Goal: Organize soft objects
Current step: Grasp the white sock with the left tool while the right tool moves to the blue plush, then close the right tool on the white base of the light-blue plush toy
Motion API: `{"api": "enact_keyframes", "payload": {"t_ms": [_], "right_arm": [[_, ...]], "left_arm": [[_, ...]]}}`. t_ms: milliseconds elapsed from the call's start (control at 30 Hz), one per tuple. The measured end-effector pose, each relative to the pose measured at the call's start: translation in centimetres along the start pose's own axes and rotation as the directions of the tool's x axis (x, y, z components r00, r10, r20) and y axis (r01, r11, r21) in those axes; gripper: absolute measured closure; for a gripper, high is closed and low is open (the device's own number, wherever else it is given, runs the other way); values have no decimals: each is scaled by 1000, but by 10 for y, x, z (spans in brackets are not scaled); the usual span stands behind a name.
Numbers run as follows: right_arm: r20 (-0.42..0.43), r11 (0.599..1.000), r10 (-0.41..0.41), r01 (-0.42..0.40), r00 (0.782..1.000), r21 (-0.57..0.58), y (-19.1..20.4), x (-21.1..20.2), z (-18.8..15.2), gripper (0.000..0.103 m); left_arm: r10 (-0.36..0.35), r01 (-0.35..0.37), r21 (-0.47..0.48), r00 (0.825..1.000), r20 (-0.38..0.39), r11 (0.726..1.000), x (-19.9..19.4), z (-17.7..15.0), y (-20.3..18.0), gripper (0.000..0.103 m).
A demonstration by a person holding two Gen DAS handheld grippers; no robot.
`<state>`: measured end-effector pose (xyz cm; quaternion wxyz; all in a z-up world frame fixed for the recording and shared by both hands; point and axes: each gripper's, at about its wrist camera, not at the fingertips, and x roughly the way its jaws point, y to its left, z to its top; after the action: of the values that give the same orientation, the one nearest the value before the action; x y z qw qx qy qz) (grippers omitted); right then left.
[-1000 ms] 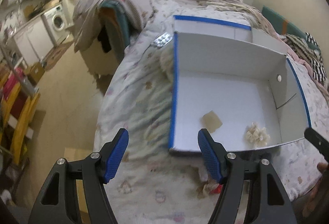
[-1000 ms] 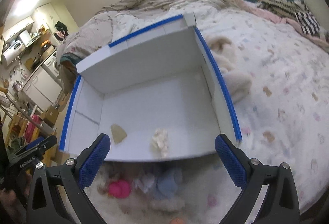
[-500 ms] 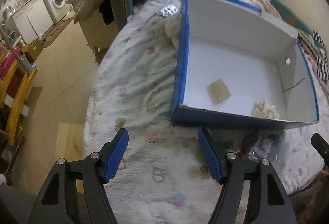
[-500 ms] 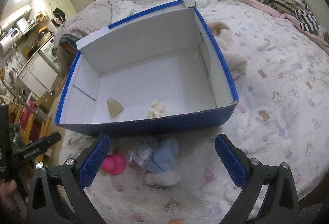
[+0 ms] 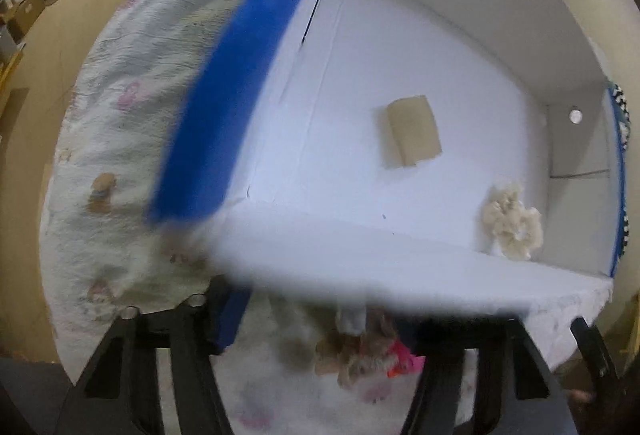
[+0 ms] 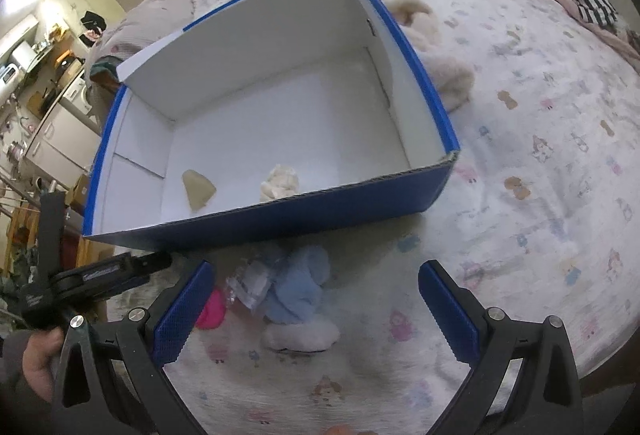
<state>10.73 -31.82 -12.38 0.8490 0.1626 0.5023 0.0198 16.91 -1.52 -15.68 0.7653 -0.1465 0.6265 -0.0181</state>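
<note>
While the right gripper point(image 6: 316, 309) is held wide open just above the blue plush point(image 6: 298, 285), the left gripper's point(image 5: 320, 319) half-closing jaws are empty, so a pickup into the box point(image 6: 304, 213) beyond is judged next.

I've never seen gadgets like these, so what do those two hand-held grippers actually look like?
Each is a black frame with triangular cut-outs and silver bolts. The right gripper has two fingers with blue ridged pads. The left gripper carries small white lettering. A dark sleeve shows at the hand holding it.

box's near wall point(image 5: 360, 267) blurred, left claw point(image 5: 320, 319) half-hidden (right tip)
</note>
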Motion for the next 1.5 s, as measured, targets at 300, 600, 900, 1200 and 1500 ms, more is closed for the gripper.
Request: {"api": "enact_keyframes", "payload": {"t_ms": [300, 600, 900, 1200, 1500], "right_arm": [[-35, 1000, -26, 26, 999, -6, -4, 7, -2, 0], [-210, 998, 37, -27, 977, 50, -14, 33, -12, 0], [-352, 983, -60, -5, 934, -182, 31, 73, -36, 2], [-346, 971, -114, 30, 931, -237, 49, 89, -35, 31], [-303, 971, -72, -3, 950, -240, 61, 76, -35, 50]], "left_arm": [[-3, 3, 0, 1000, -17, 1000, 11, -2, -6, 77], [11, -11, 23, 1000, 20, 1000, -15, -10, 2, 79], [62, -66, 51, 994, 86, 996, -50, -28, 16, 79], [87, -97, 84, 990, 114, 992, -63, -31, 39, 79], [112, -128, 113, 984, 136, 985, -65, -41, 31, 79]]}}
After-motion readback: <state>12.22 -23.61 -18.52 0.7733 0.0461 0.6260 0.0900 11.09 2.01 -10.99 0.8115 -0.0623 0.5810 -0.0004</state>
